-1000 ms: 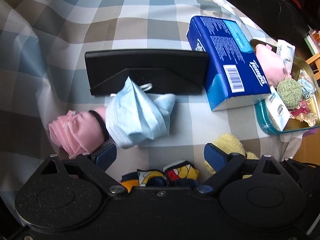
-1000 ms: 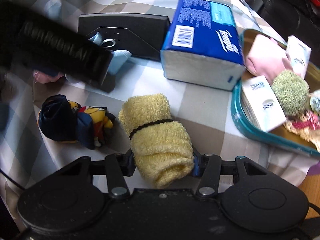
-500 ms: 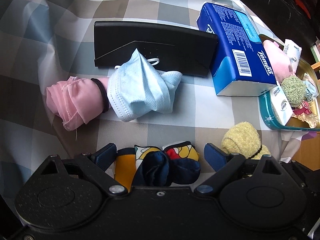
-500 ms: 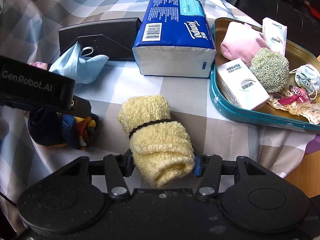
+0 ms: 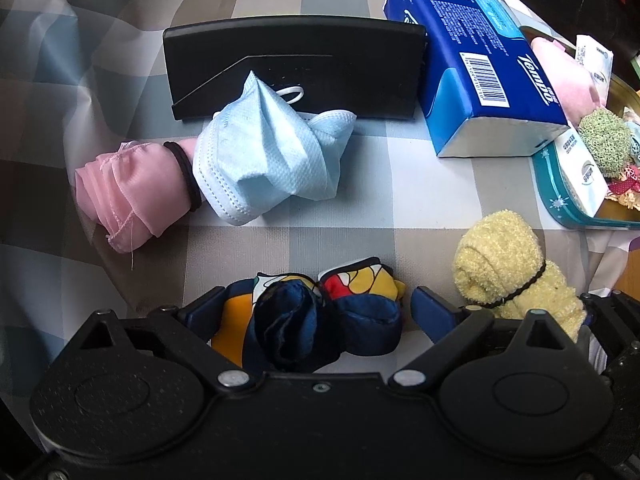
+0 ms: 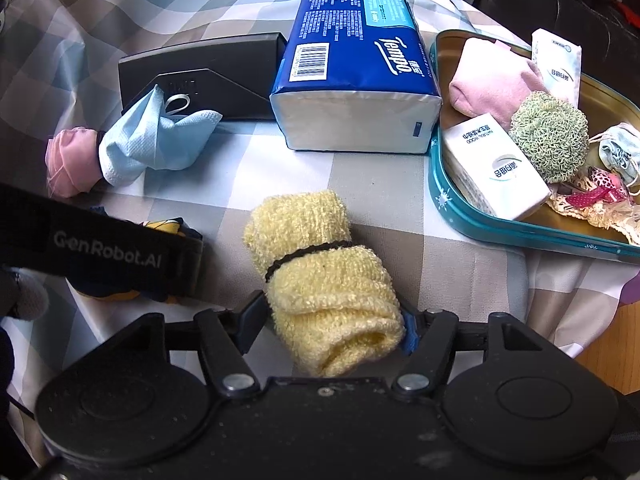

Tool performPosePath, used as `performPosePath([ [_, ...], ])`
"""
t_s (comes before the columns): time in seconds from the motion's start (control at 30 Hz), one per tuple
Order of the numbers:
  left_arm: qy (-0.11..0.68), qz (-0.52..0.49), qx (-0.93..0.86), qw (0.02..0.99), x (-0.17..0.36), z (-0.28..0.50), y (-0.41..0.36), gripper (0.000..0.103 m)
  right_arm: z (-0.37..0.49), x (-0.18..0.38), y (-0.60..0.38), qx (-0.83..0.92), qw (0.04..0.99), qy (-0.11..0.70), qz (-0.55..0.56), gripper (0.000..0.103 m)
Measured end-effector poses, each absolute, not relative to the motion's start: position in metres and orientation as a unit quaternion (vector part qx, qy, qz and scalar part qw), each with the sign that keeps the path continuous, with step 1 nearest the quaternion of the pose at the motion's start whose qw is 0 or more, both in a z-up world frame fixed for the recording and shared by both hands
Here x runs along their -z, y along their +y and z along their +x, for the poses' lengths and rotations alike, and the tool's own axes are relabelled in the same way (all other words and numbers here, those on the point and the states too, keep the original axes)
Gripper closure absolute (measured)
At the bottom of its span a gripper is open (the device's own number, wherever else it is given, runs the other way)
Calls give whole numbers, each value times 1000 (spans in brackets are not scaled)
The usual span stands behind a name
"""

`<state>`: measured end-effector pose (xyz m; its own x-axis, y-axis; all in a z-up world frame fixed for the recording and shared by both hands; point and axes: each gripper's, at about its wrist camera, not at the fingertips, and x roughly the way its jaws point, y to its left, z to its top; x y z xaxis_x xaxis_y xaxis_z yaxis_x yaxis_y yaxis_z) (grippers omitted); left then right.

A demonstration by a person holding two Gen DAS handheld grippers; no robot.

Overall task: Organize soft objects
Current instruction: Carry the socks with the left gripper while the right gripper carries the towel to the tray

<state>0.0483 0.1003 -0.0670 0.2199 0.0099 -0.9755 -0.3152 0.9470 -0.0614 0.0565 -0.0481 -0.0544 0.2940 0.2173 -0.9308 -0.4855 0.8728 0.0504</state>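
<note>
Both my grippers straddle soft bundles on the checked tablecloth.

My left gripper stands wide, jaws opening, the multicoloured sock bundle between its pads; I cannot tell whether they touch it. My right gripper is opening around the yellow towel roll, near the cloth's front edge, just beside the teal tray at the right edge.
</note>
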Motion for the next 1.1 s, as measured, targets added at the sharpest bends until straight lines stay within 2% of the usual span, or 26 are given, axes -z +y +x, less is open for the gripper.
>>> performPosePath([
  [0.23, 631, -140, -110, 755, 79, 50, 103, 11, 59, 55, -49, -217, 797, 551, -118, 38],
  [0.43, 629, -140, -119, 756, 86, 48, 106, 20, 58, 53, -50, -214, 802, 543, -123, 50],
  [0.67, 622, -151, -118, 760, 79, 44, 117, 24, 60, 50, -56, -214, 803, 546, -105, 58],
  [1.1, 611, -163, -107, 768, 72, 38, 125, 26, 64, 44, -66, -216, 806, 546, -73, 61],
])
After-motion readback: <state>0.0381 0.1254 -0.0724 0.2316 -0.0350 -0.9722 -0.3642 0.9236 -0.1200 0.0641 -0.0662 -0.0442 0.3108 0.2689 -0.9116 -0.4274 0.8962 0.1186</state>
